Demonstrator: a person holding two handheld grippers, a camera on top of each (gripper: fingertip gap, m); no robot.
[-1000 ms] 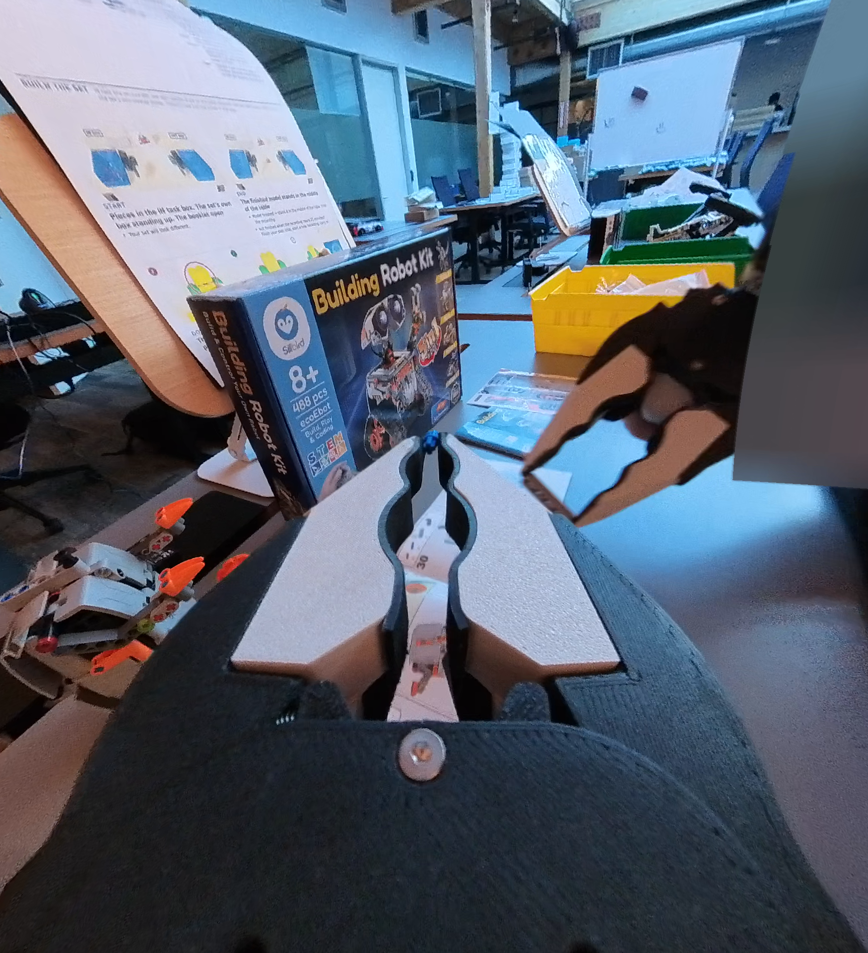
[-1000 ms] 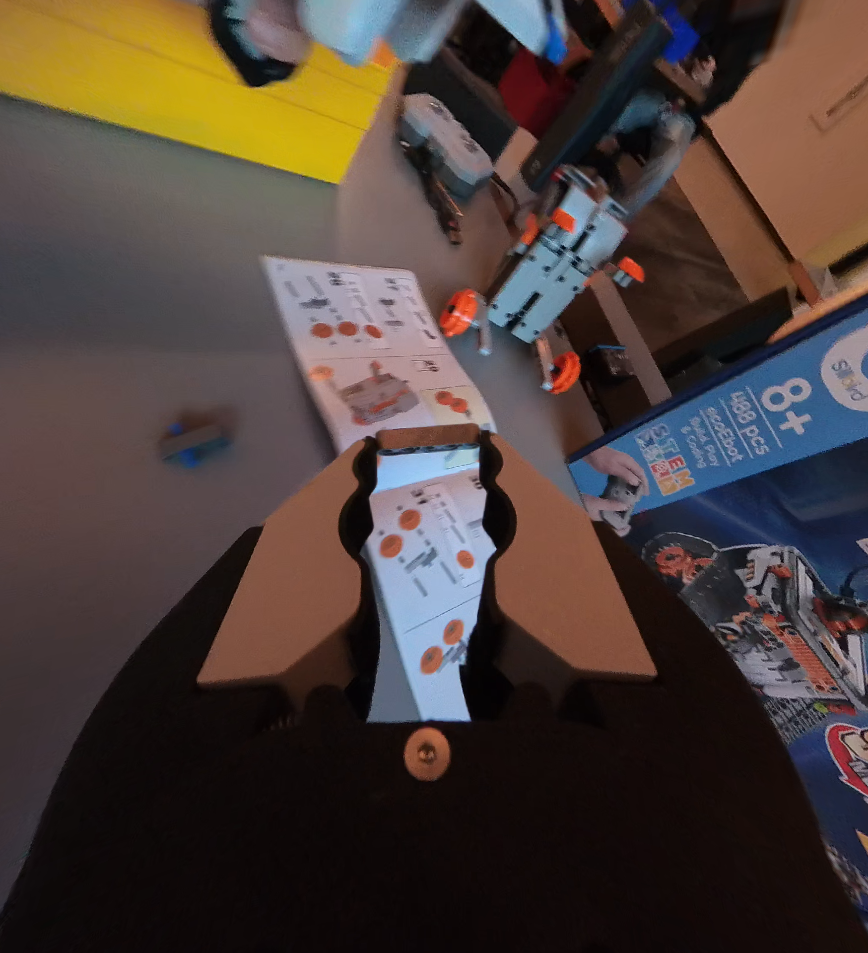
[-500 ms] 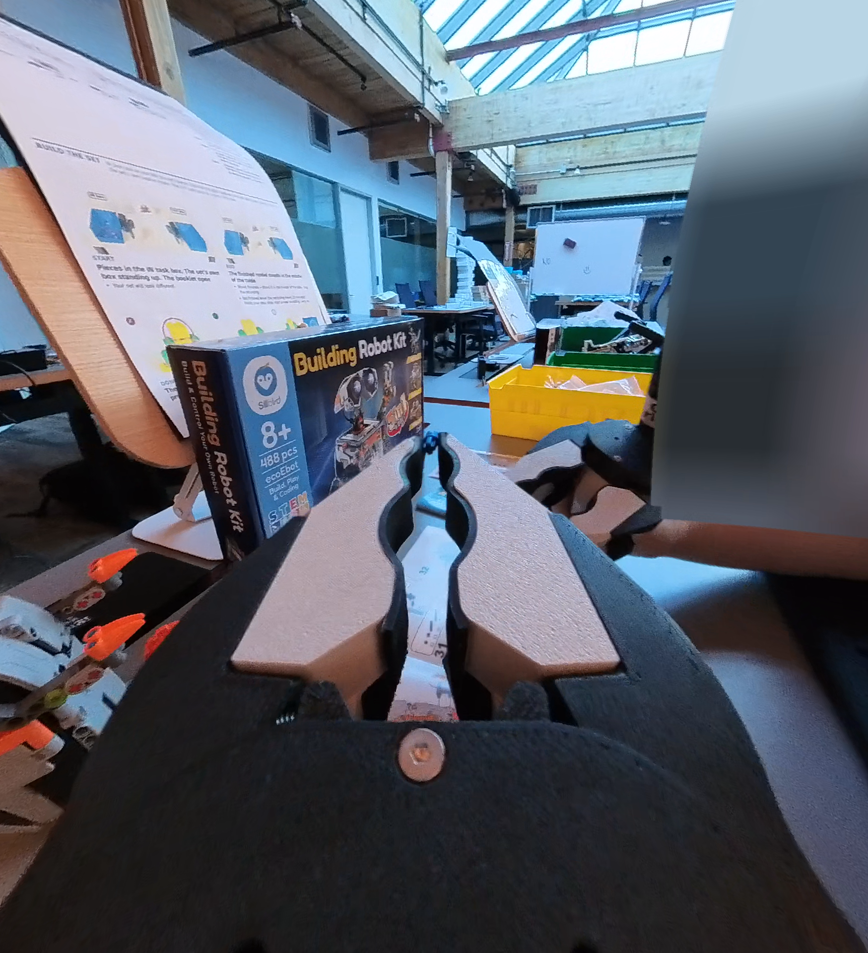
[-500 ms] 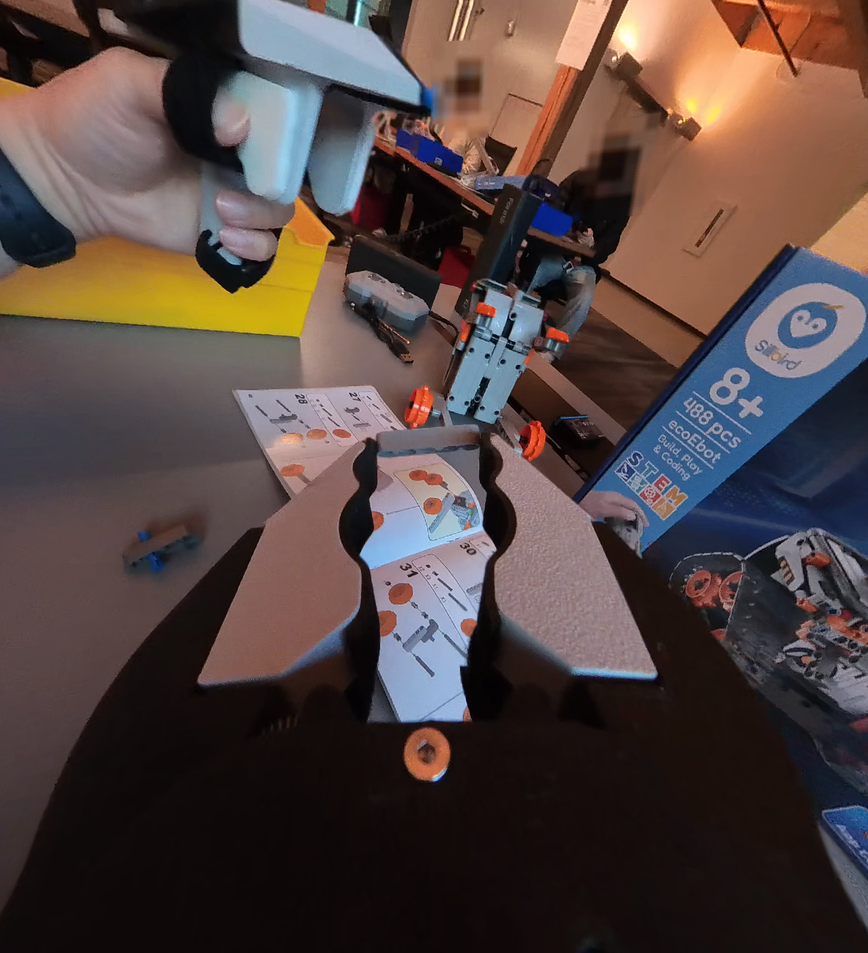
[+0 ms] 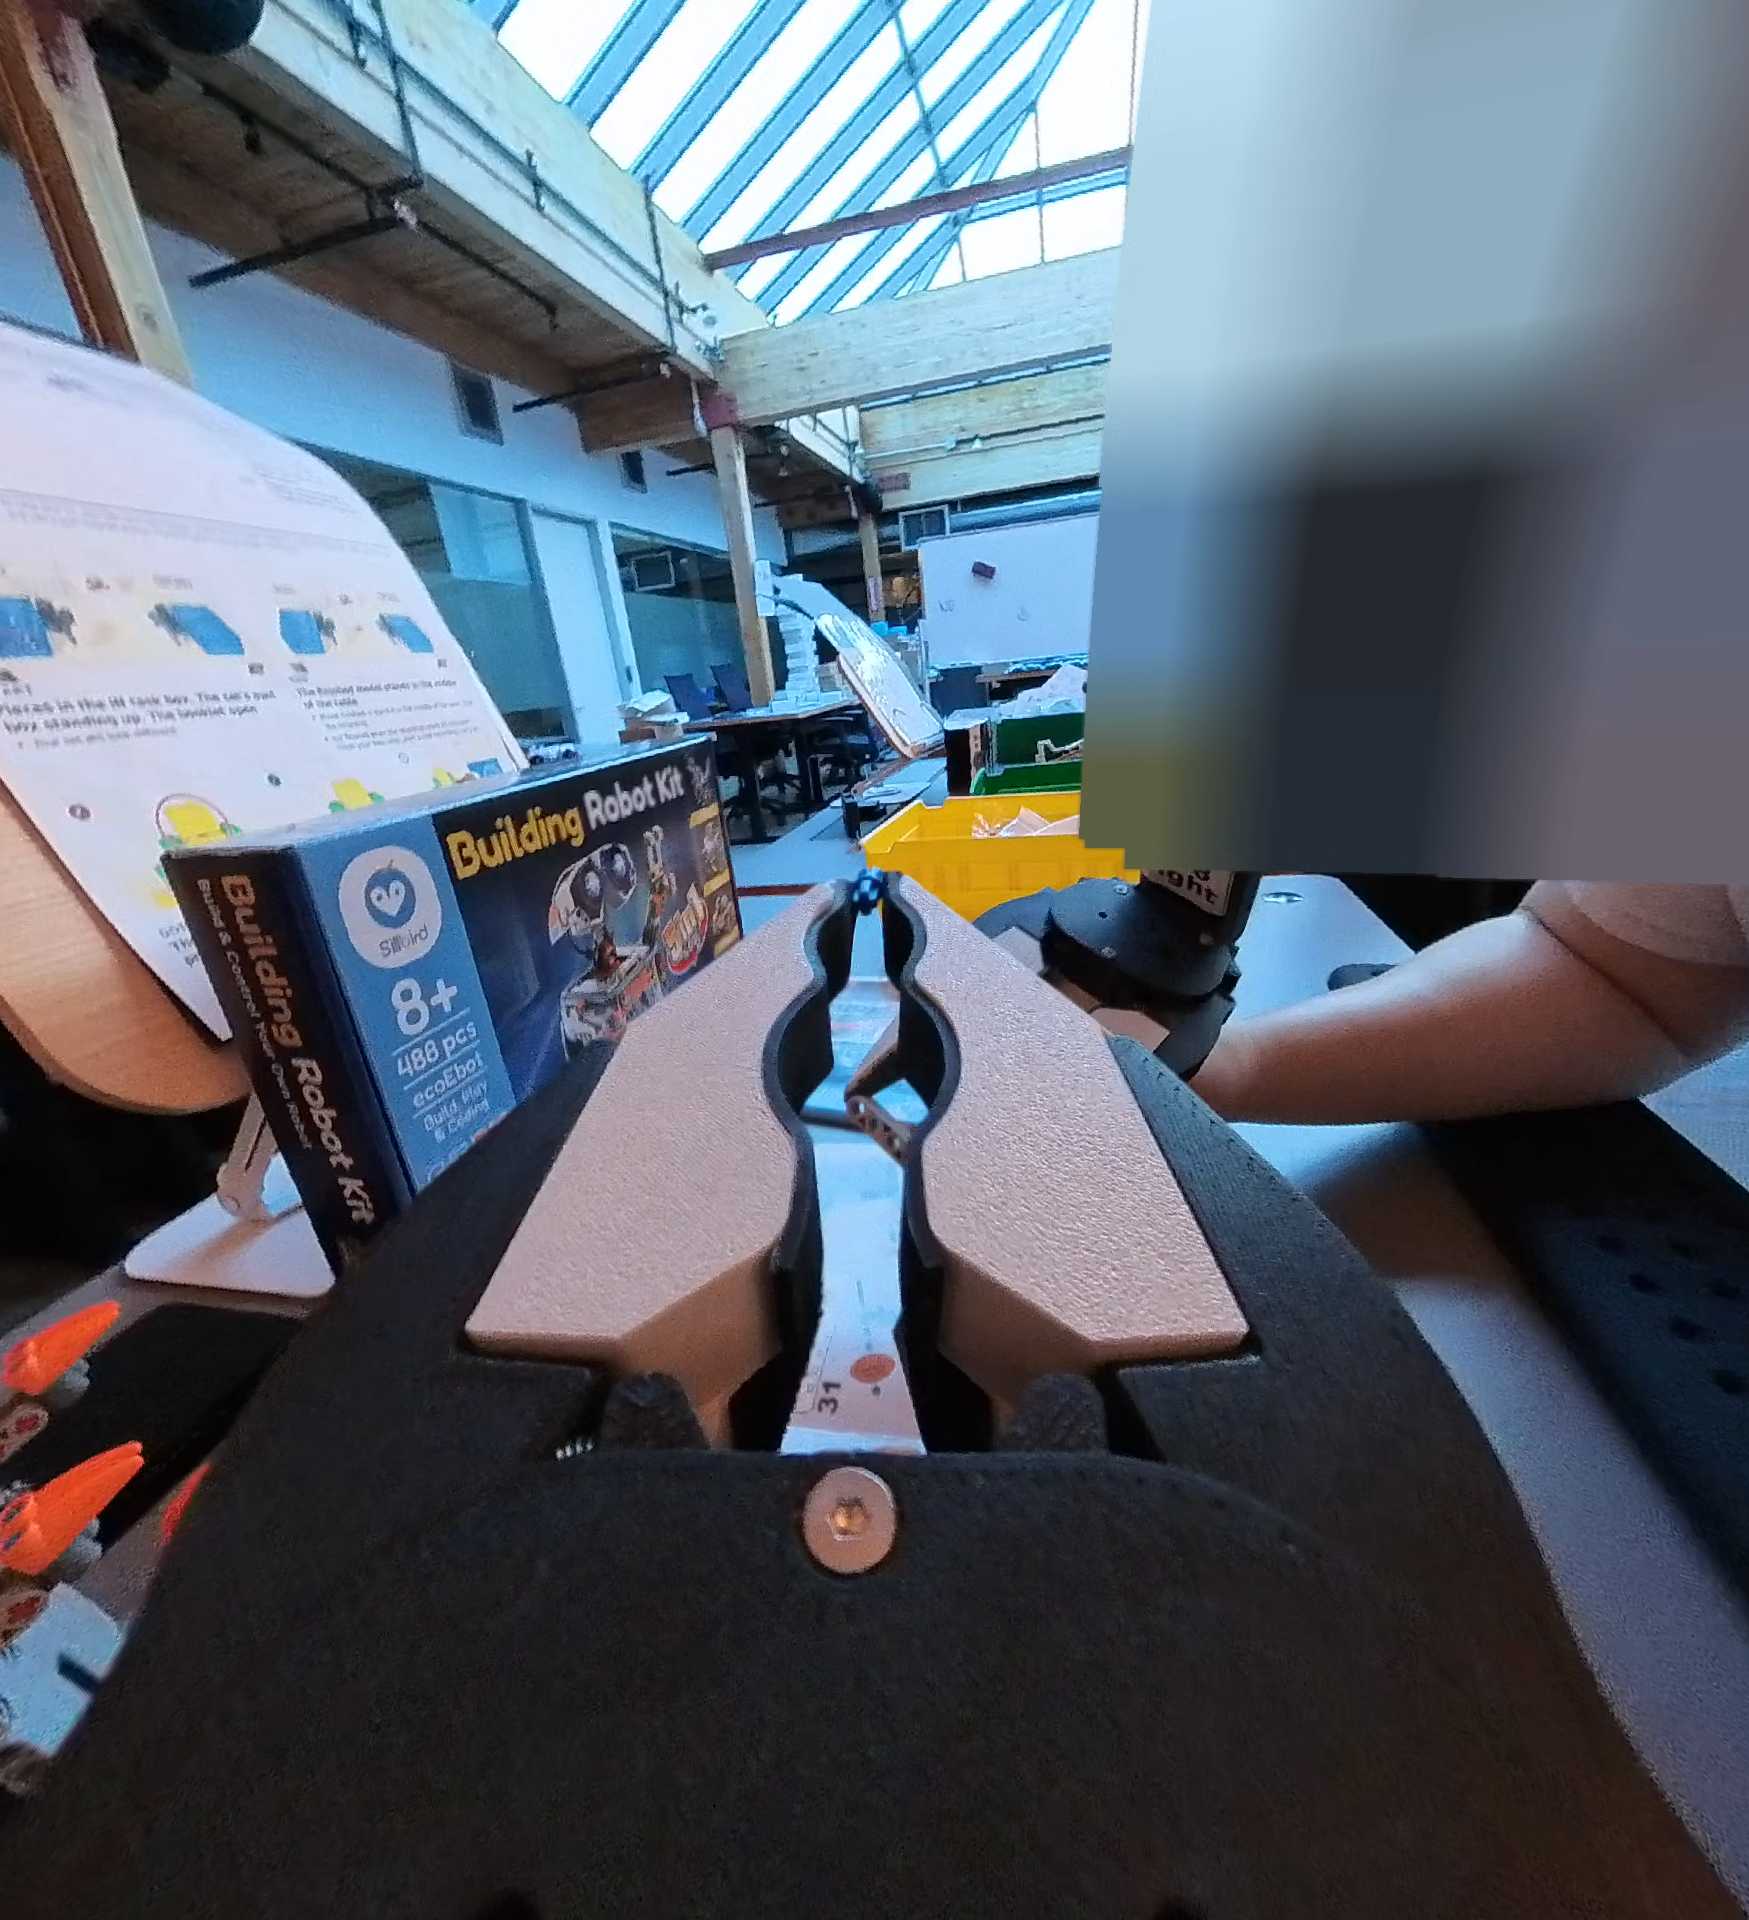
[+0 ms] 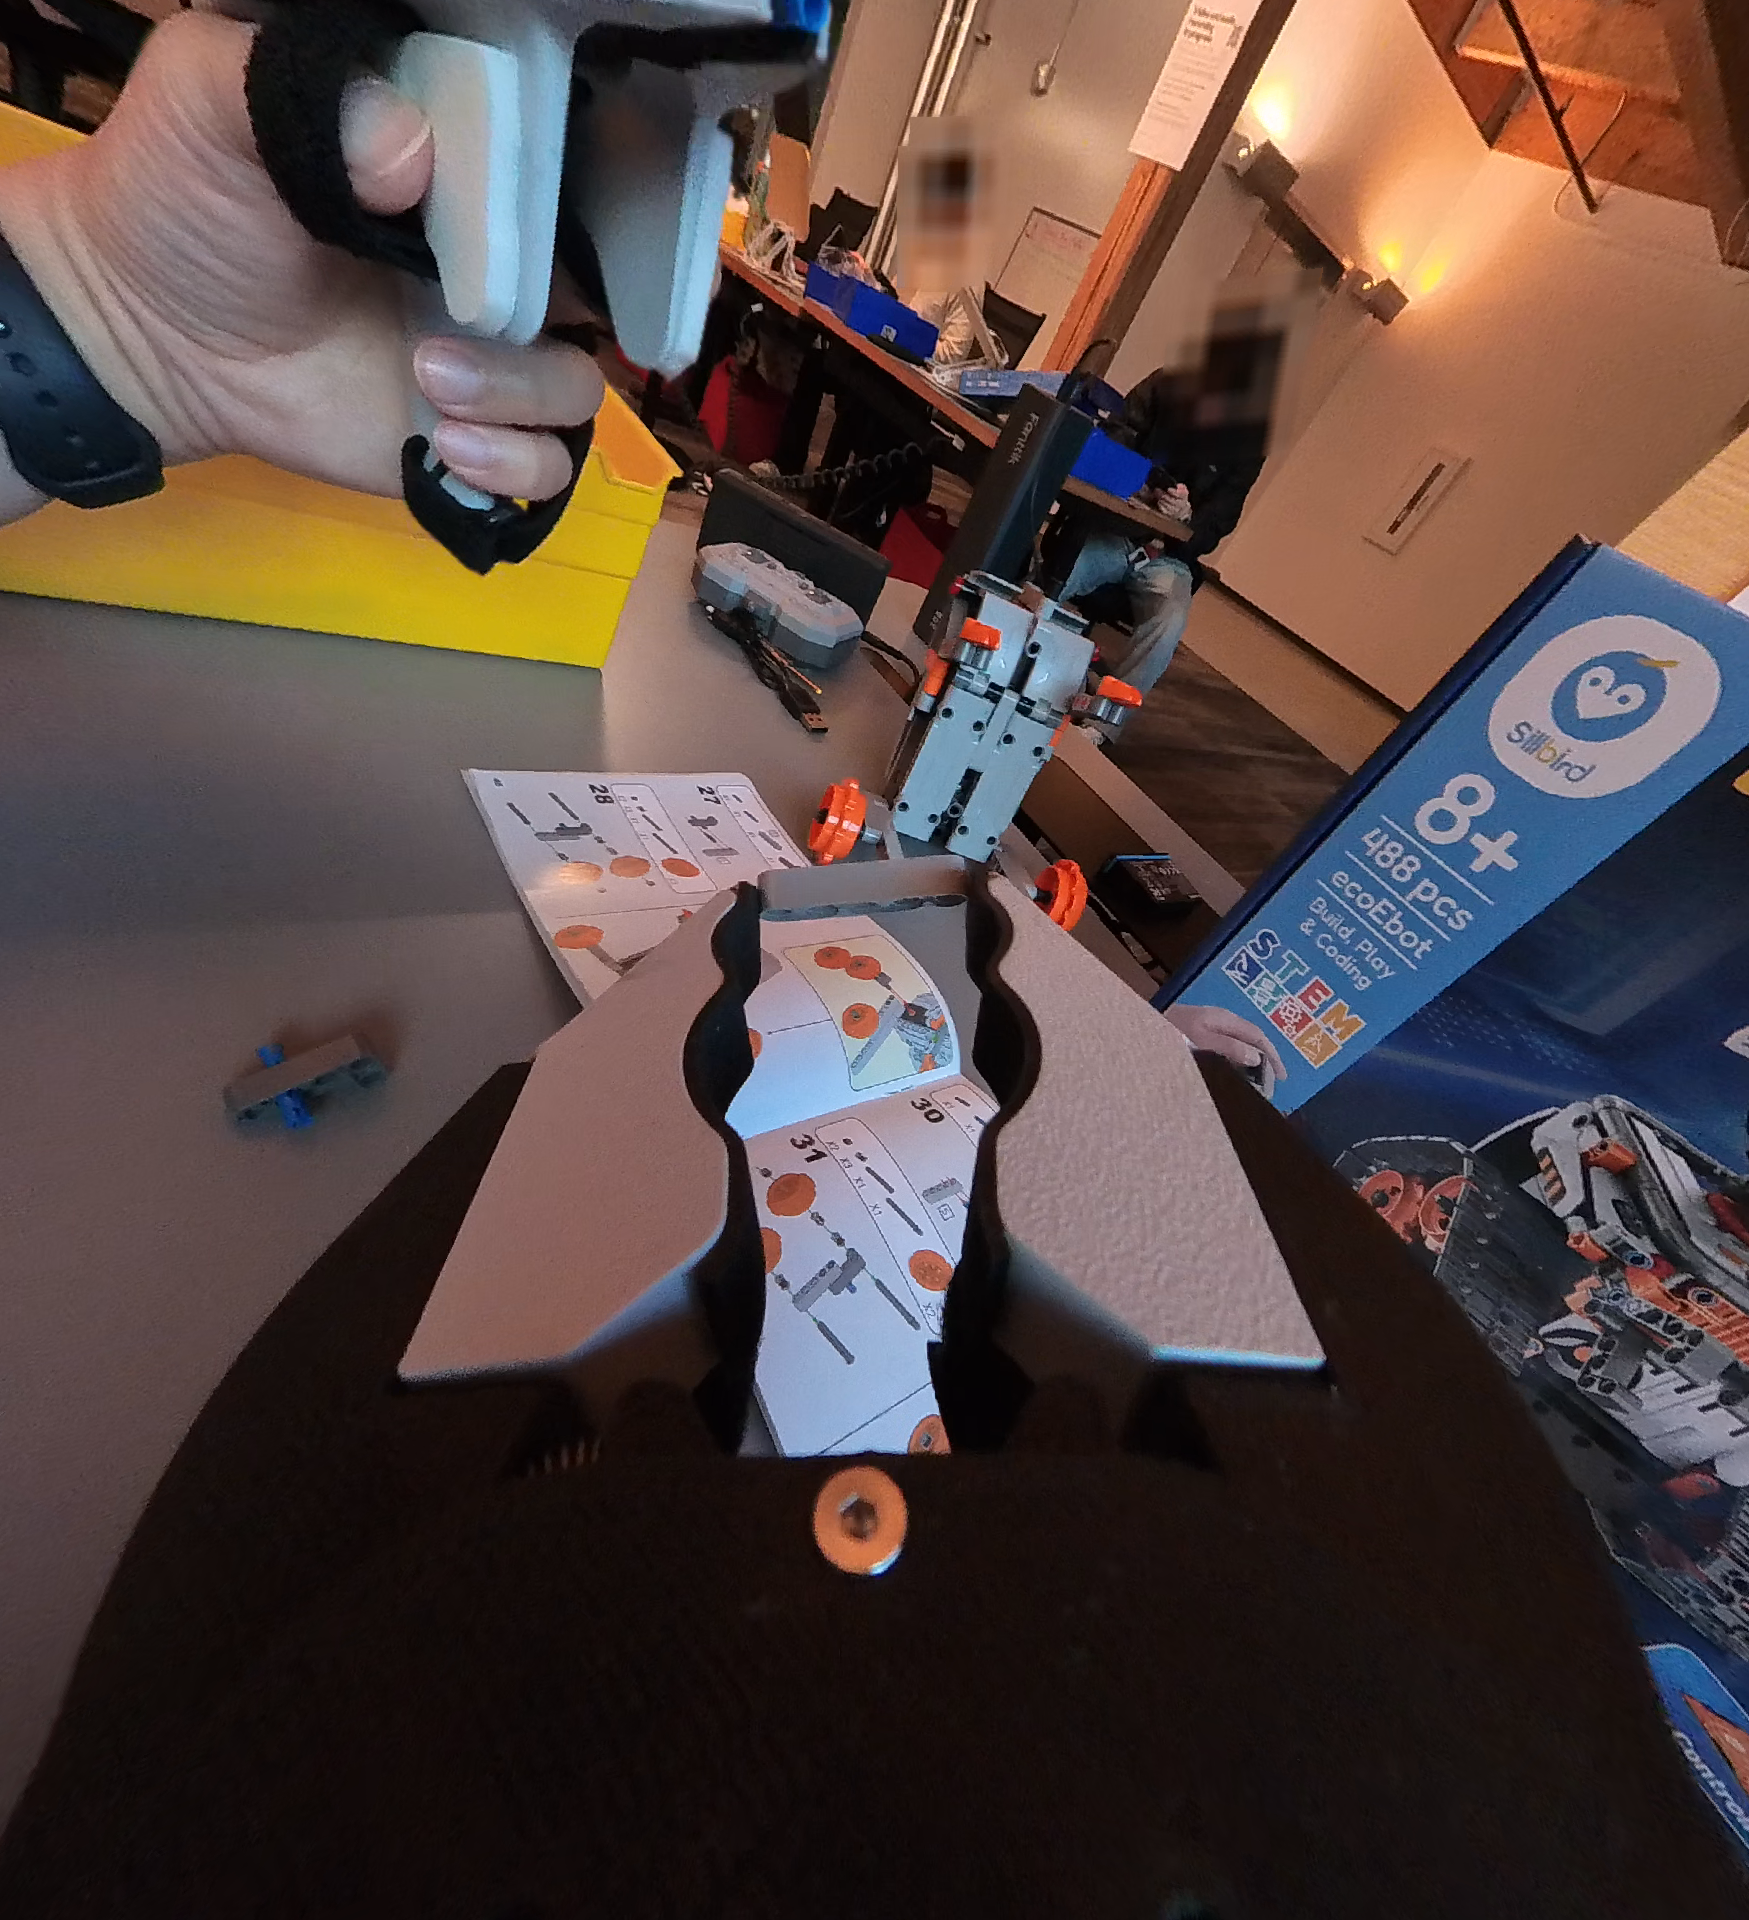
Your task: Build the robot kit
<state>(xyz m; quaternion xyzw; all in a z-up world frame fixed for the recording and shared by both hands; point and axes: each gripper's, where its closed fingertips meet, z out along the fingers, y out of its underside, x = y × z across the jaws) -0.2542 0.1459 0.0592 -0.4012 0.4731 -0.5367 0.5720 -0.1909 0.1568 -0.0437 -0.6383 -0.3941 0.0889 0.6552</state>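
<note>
My left gripper (image 5: 871, 902) is shut on a small blue pin (image 5: 867, 886) pinched at its tips, held above an open instruction booklet (image 5: 852, 1387). My right gripper (image 6: 865, 914) is shut on a flat grey beam (image 6: 865, 891) lying across its tips, also over the booklet (image 6: 631, 847). In the left wrist view the right gripper (image 5: 1135, 961) sits just beyond and right of my left tips, its dark beam (image 5: 885, 1117) showing through my finger gap. A hand (image 6: 215, 291) holds the left gripper's handle above the table.
A blue robot-kit box (image 5: 454, 987) stands upright at left, also in the right wrist view (image 6: 1535, 935). A grey and orange model (image 6: 995, 717) stands past the booklet. A small grey-blue piece (image 6: 309, 1075) lies on the table. A yellow bin (image 6: 330, 561) is behind. A tilted instruction board (image 5: 122, 675) stands behind the box. The grippers' ends are close to 12 centimeters from one another.
The left view has tilted up toward the ceiling. The right gripper has dropped lower and closer behind my left tips. The left hand now looms nearer in the right view.
</note>
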